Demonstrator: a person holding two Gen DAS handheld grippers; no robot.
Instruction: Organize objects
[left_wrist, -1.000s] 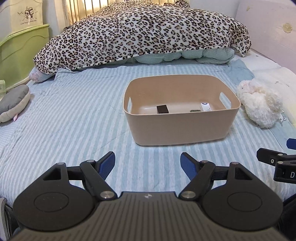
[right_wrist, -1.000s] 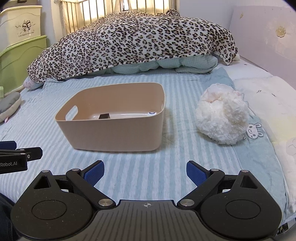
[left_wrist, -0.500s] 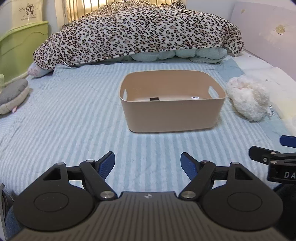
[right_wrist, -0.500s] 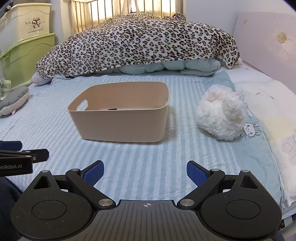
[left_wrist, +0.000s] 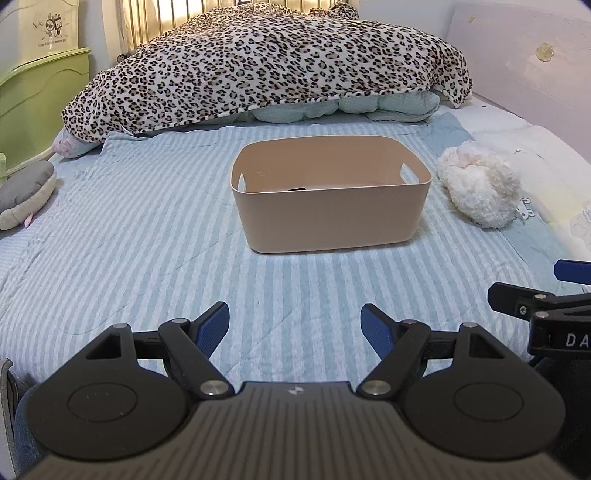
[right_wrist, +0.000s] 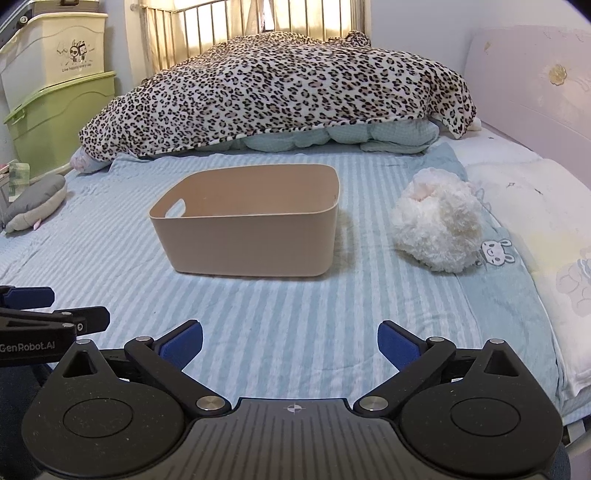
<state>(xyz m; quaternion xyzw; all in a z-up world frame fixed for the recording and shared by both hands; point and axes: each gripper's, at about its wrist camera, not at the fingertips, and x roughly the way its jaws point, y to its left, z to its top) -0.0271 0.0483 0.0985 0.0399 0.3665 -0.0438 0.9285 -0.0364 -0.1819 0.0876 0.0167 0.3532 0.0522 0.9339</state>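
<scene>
Both grippers have pulled back and dropped since a second ago: the bin (left_wrist: 331, 195) sits farther off in both views, and its floor, open to the left camera then, is now mostly hidden behind the near wall. Only a dark sliver of something inside shows over the rim (what it is cannot be told from here).

The left gripper (left_wrist: 294, 326) hangs low over the striped sheet (left_wrist: 147, 240), jaws spread wide, holding nothing. The right gripper (right_wrist: 290, 341) is the same, spread and empty, just to its right.

The bin stands upright mid-bed, mouth up, well apart from both grippers. Its long axis runs across the bed, left to right in the left view, with a handle slot at each short end. The plush (right_wrist: 437, 219) lies on the sheet near the bin's right end, not touching it; a rounded lump with no clear long axis.

If the plush goes in next, the right gripper looks best placed. It should come in from above, keep the jaws wide, and pinch deep into the fluff, as a shallow bite would likely slip. Then lift above the rim before crossing, so the light bin is not nudged.
</scene>
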